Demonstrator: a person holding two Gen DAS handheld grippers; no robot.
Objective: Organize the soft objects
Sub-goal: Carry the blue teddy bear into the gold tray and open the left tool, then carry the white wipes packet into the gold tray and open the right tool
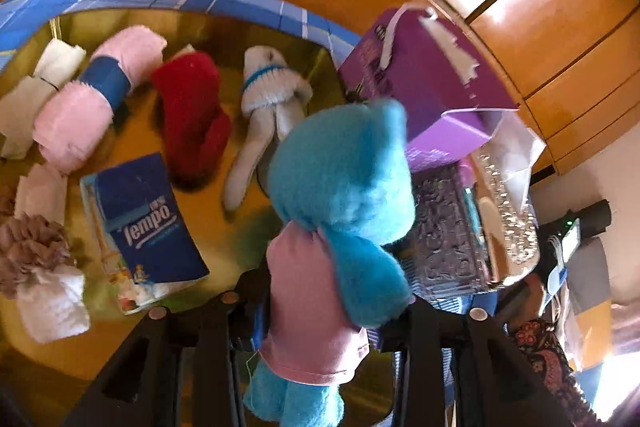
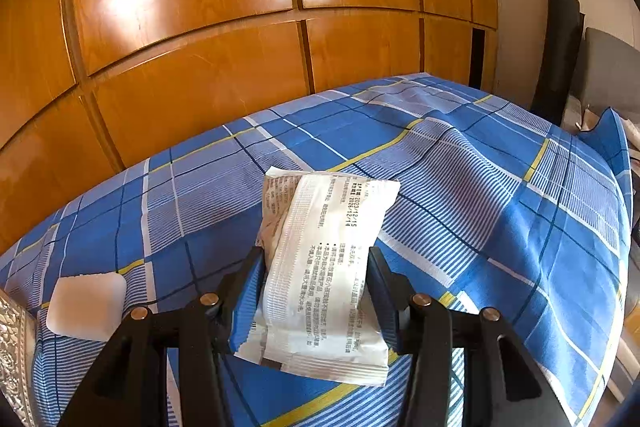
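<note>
In the left wrist view my left gripper (image 1: pixel 320 311) is shut on a blue plush toy in a pink shirt (image 1: pixel 336 211), held above a gold tray (image 1: pixel 224 239). On the tray lie a pink rolled towel with a blue band (image 1: pixel 92 99), a red plush (image 1: pixel 192 111), a white knitted doll (image 1: pixel 268 95), a blue Tempo tissue pack (image 1: pixel 148 219) and white folded cloths (image 1: pixel 24 107). In the right wrist view my right gripper (image 2: pixel 316 287) is shut on a white printed packet (image 2: pixel 320 267) above the blue plaid bedsheet (image 2: pixel 460 187).
A purple box (image 1: pixel 424 83) and a clear plastic bag (image 1: pixel 508 203) stand right of the tray. A grey-brown pompom (image 1: pixel 32 251) and white cloth (image 1: pixel 52 303) sit at the tray's left. A white square pad (image 2: pixel 86 305) lies on the sheet. Wooden wardrobe doors (image 2: pixel 200 27) stand behind.
</note>
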